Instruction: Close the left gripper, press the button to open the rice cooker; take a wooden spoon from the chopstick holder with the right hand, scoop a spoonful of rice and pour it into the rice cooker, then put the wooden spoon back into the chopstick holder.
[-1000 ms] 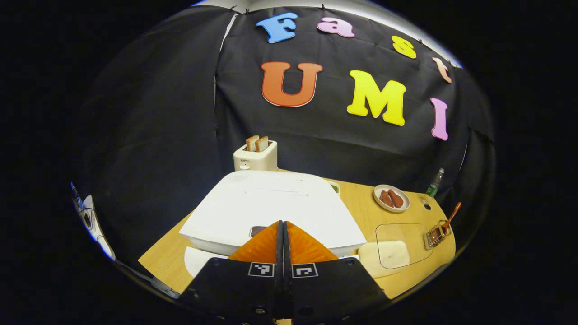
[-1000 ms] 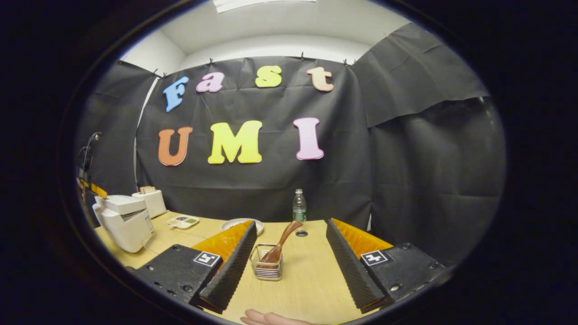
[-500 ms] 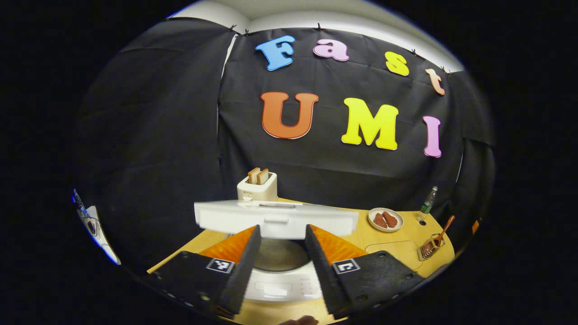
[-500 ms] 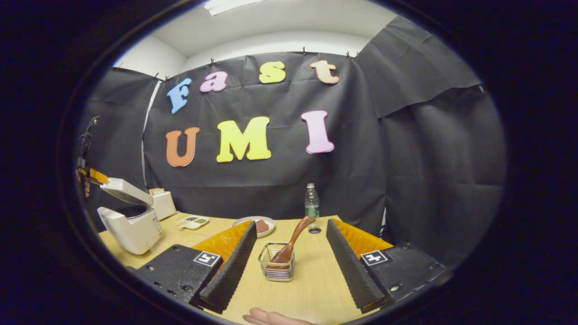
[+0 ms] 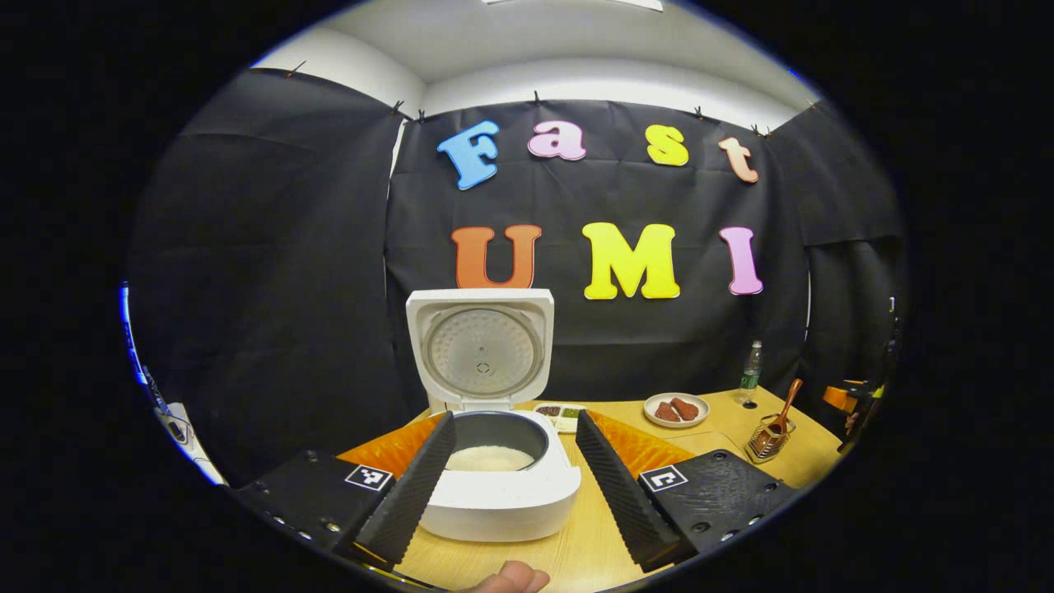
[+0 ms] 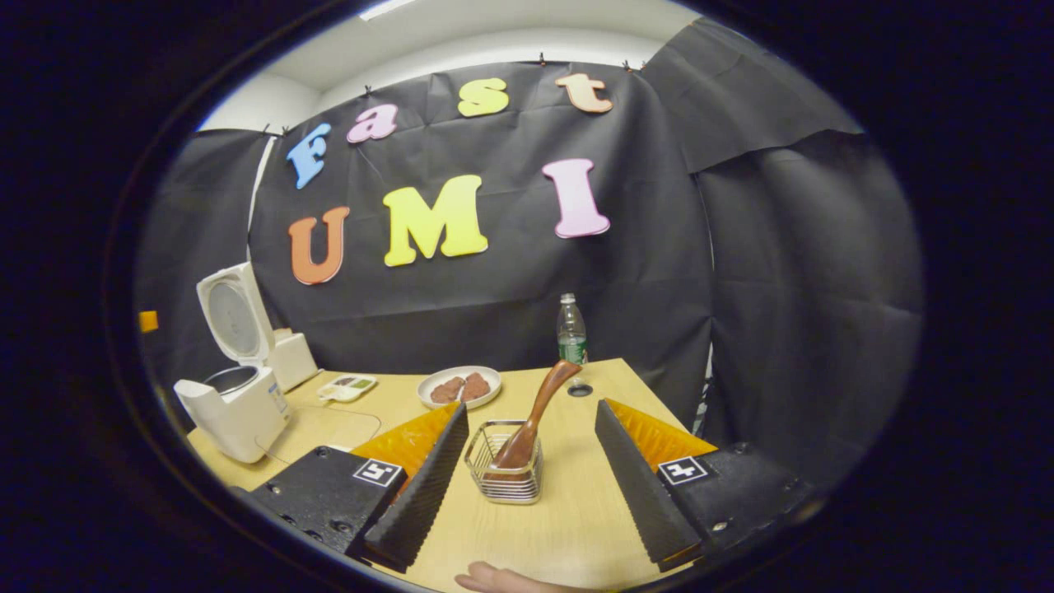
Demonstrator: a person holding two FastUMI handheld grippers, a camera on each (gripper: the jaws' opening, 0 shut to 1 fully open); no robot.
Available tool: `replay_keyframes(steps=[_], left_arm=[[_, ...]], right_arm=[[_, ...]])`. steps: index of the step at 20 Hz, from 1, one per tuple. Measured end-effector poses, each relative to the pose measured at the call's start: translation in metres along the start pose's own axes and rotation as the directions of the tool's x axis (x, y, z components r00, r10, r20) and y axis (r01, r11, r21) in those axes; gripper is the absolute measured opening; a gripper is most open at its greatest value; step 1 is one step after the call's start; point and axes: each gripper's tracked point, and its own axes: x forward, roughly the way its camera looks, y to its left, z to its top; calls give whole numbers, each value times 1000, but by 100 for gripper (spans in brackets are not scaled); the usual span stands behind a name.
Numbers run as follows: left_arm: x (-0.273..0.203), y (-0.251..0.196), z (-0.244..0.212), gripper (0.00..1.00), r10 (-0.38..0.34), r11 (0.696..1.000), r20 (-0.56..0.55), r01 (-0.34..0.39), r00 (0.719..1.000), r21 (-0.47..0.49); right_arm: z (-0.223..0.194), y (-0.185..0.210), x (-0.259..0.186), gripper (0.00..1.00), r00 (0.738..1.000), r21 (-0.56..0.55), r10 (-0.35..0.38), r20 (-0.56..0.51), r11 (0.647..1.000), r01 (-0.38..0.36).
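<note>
The left gripper view looks level, close at the open rice cooker [image 5: 494, 461]. The right gripper view faces the chopstick holder [image 6: 504, 473] nearby. Both share the desk [image 6: 568, 527].

No legible text or labels.

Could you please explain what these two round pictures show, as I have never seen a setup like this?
No robot here: a person holds hand-held tongs in each hand, each with a fisheye camera looking along its two fingers. In the left gripper view, the left tongs are open, holding nothing, before the cooker, whose lid stands up, with rice inside. In the right gripper view, the right tongs are open on either side of a wire holder with a wooden spoon leaning in it, not touching. Also on the table: a plate, a bottle, a toaster and a small tray.
</note>
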Motion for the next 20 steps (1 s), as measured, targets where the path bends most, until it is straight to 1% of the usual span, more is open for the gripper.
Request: replay_keyframes(steps=[3,4,5,6,7,8,9,12,13,15,17,18,19,20], left_arm=[[-24,-20,-4,94,-55,998,18,55,998,-12],[-30,-23,-5,93,-54,998,26,55,998,-9],[-35,-22,-8,93,-41,999,27,41,999,-2],[-40,-24,-9,94,-34,999,40,33,999,9],[-45,-27,-9,93,-28,1000,54,27,998,15],[-48,-30,-12,93,-25,1000,61,24,998,15],[-49,-34,-16,93,-30,999,58,30,998,12],[-48,-38,-25,94,-49,999,38,50,998,-13],[-45,-38,-27,93,-48,998,26,49,999,-36],[-43,-36,-32,94,-50,996,8,50,999,-74],[-45,-38,-33,93,-65,995,11,65,998,-75],[-46,-44,-33,93,-95,994,12,96,995,-57],[-47,-49,-37,93,-110,993,6,110,994,-47],[-47,-49,-40,93,-109,993,-4,108,994,-37]], right_arm=[[-10,-10,30,98,998,28,-45,-39,999,46],[-16,-12,43,98,997,49,-52,-61,997,55],[-26,-9,56,98,994,66,-44,-97,997,51],[-35,-2,70,94,991,78,-18,-130,997,28],[-39,4,82,97,989,105,14,-148,995,1],[-41,9,94,96,986,131,39,-161,991,-17],[-46,10,107,96,983,154,47,-180,988,-19],[-54,11,141,94,976,181,49,-213,983,-10],[-62,12,147,94,967,174,50,-248,985,-6],[-71,13,162,94,958,183,57,-282,983,-5],[-70,2,174,94,956,184,13,-292,982,43],[-67,3,180,93,957,203,20,-289,978,41],[-71,7,182,92,953,225,35,-301,974,36],[-76,6,183,72,946,235,18,-324,970,62]])
